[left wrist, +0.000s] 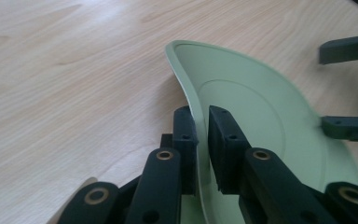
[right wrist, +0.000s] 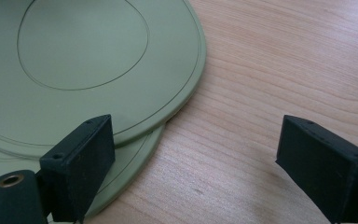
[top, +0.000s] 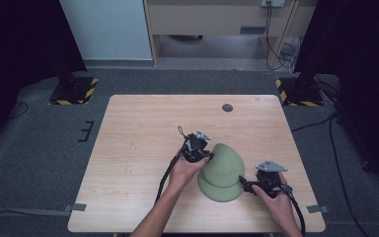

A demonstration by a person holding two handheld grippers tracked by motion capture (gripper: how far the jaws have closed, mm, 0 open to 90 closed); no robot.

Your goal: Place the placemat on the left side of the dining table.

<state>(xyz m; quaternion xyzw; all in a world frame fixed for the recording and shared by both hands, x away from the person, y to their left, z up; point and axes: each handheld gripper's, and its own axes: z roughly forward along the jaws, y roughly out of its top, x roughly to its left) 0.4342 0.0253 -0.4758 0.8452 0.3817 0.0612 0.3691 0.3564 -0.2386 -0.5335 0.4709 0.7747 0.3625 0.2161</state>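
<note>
Two pale green plates lie near the table's front edge. The lower plate (top: 220,191) (right wrist: 131,164) rests flat on the wood. The upper plate (top: 225,163) (left wrist: 254,107) (right wrist: 84,56) leans on it, raised at its left side. My left gripper (top: 209,156) (left wrist: 203,140) is shut on the upper plate's raised rim, one jaw on each face. At the plates' right edge my right gripper (top: 245,184) (right wrist: 200,154) stands open just above the table, holding nothing. Its left jaw hangs over the rim of the lower plate. In the left gripper view the right gripper's two fingers (left wrist: 349,127) appear beyond the plate.
The light wooden table (top: 143,128) has a small round dark cap (top: 227,107) near its far edge. Grey carpet surrounds it, with black stands at the back left and back right. Cables trail from both grippers toward the front edge.
</note>
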